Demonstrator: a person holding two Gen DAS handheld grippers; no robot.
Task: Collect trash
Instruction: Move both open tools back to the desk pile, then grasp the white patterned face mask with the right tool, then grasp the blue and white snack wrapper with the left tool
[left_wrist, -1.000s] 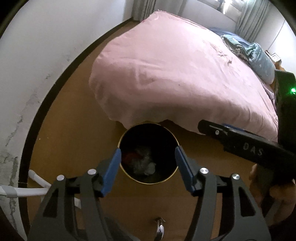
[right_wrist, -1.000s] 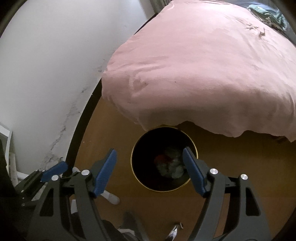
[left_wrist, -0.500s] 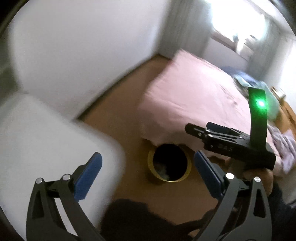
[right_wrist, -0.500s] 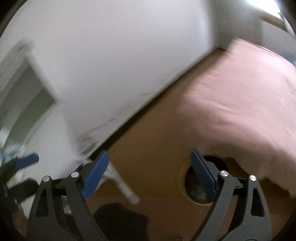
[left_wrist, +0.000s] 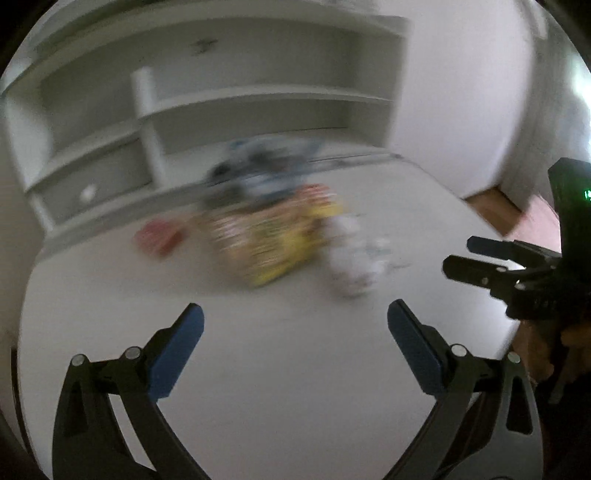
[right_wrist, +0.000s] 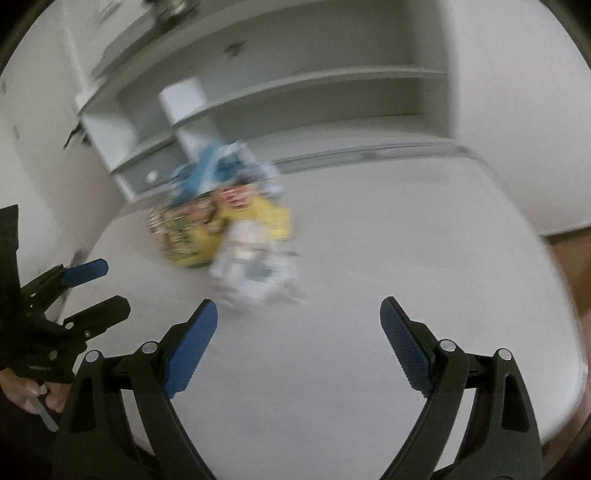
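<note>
Both the left gripper (left_wrist: 295, 325) and right gripper (right_wrist: 298, 320) hover with jaws wide open and empty over a white table (left_wrist: 295, 387). The trash pile (left_wrist: 273, 240) sits toward the table's far edge; blurred, possibly wrappers and crumpled paper, risking a misjudged grab.

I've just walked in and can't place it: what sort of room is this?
Probably a room in a home. A white desk stands against a wall with built-in white shelves behind it, a blurred heap of colourful wrappers and crumpled white paper lies on top, and wooden flooring shows beyond.
</note>
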